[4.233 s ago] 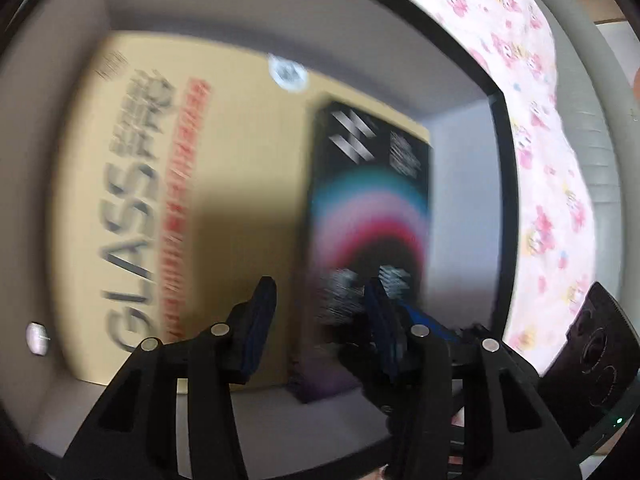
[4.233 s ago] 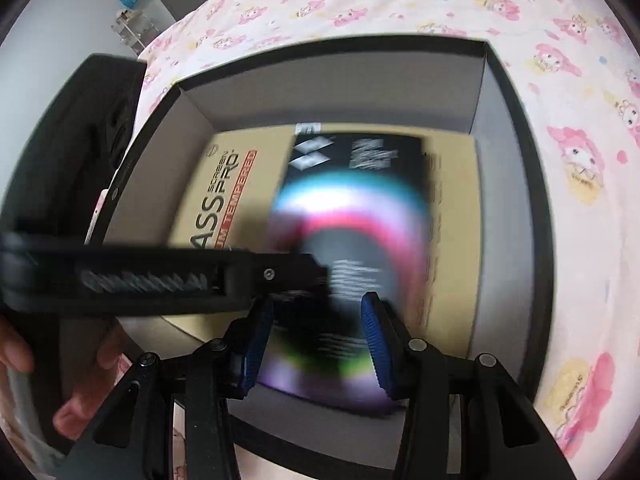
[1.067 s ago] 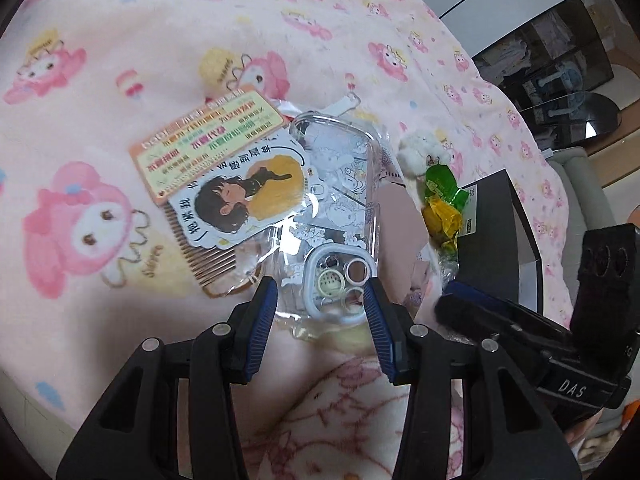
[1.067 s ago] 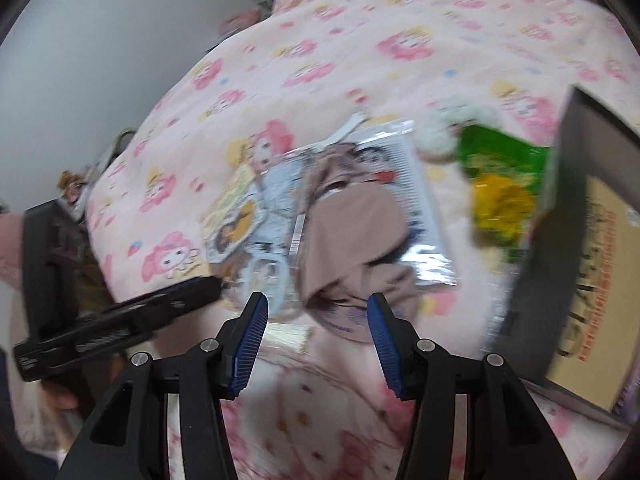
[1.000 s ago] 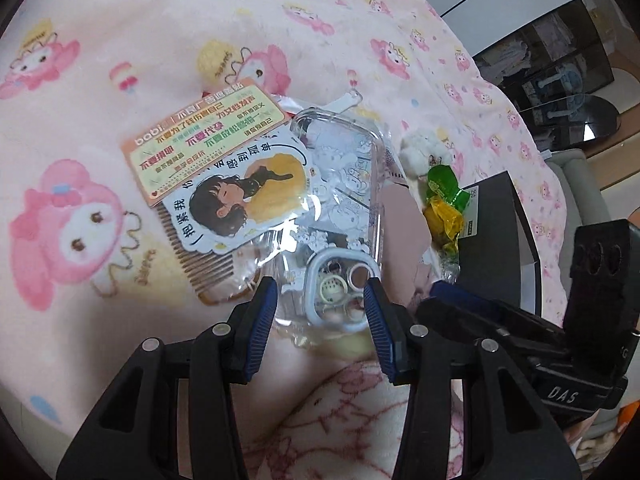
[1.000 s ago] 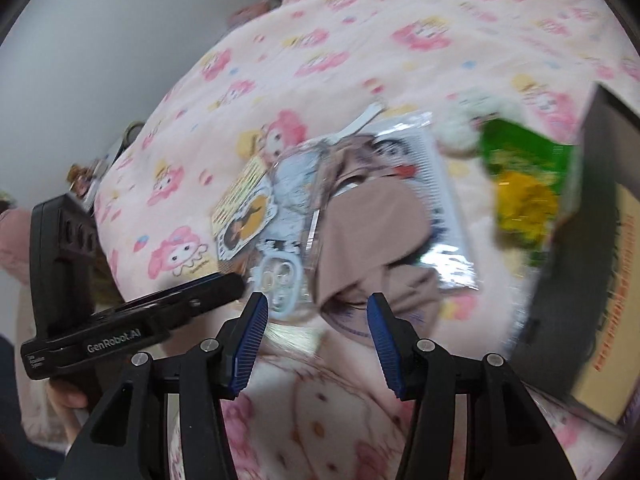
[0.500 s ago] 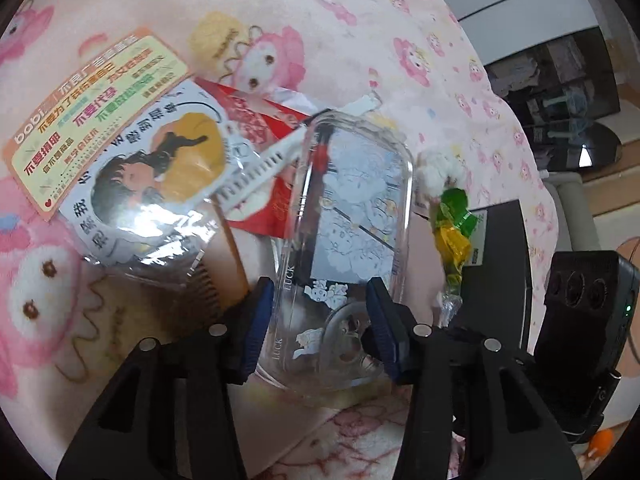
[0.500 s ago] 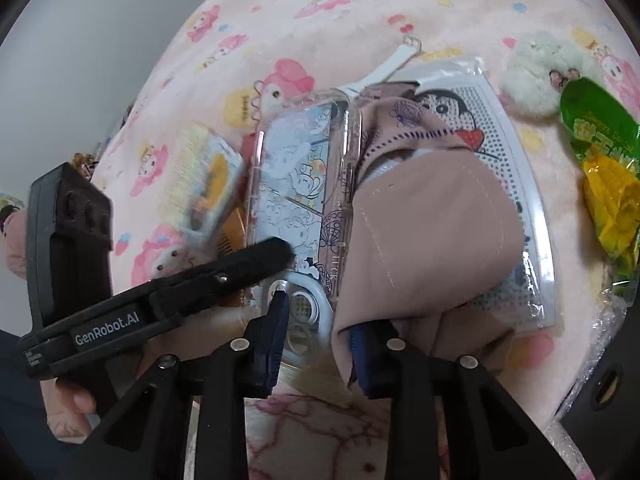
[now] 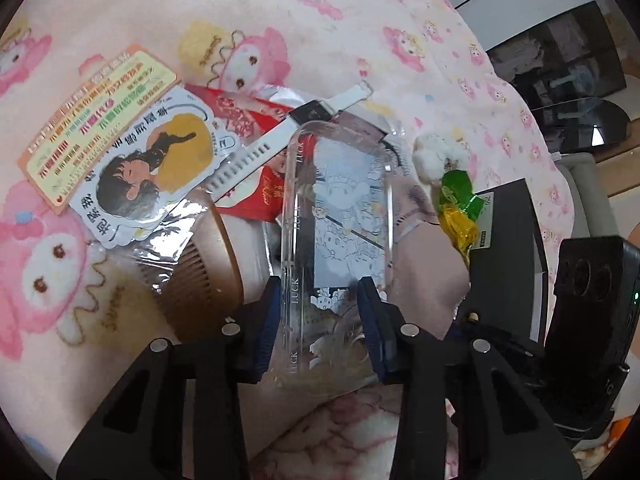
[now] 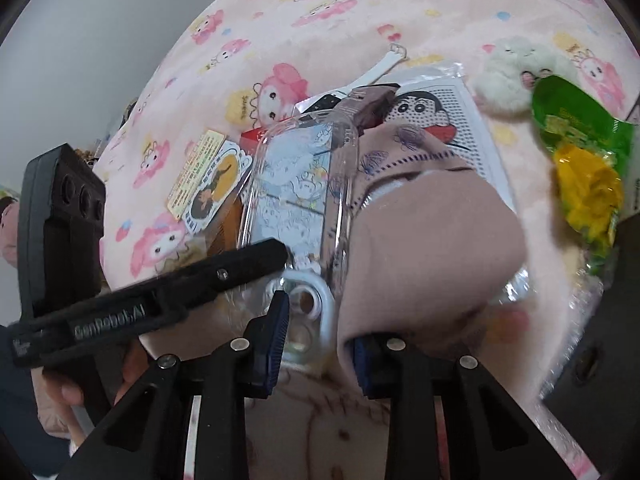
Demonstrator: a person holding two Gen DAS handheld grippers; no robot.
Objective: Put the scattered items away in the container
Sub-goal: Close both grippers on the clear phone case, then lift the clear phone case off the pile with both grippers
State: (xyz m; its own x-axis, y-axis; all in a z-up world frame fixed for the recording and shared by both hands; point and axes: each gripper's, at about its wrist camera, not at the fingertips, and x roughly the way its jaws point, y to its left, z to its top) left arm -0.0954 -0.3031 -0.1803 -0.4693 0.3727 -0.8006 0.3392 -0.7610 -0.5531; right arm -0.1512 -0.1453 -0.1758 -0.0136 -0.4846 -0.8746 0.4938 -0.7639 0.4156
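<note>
Left tongs (image 9: 318,320) closing on clear "LUCK" phone case (image 9: 336,208); right tongs (image 10: 320,336) clamp beige cloth (image 10: 432,248).

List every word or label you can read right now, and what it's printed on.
"LUCK", repeated along the edge of the clear phone case.
"GenRobot.AI" on the left gripper arm, slightly blurred.
"Sweet" on the pink blanket print.
Sticker card: coloured Chinese text, too small and upside down to read.
Box label: too small.

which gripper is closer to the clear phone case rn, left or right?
Left. The left gripper straddles the clear phone case, jaws closing on its sides. The right gripper sits at the case's camera end, partly under the pink cloth.
</note>
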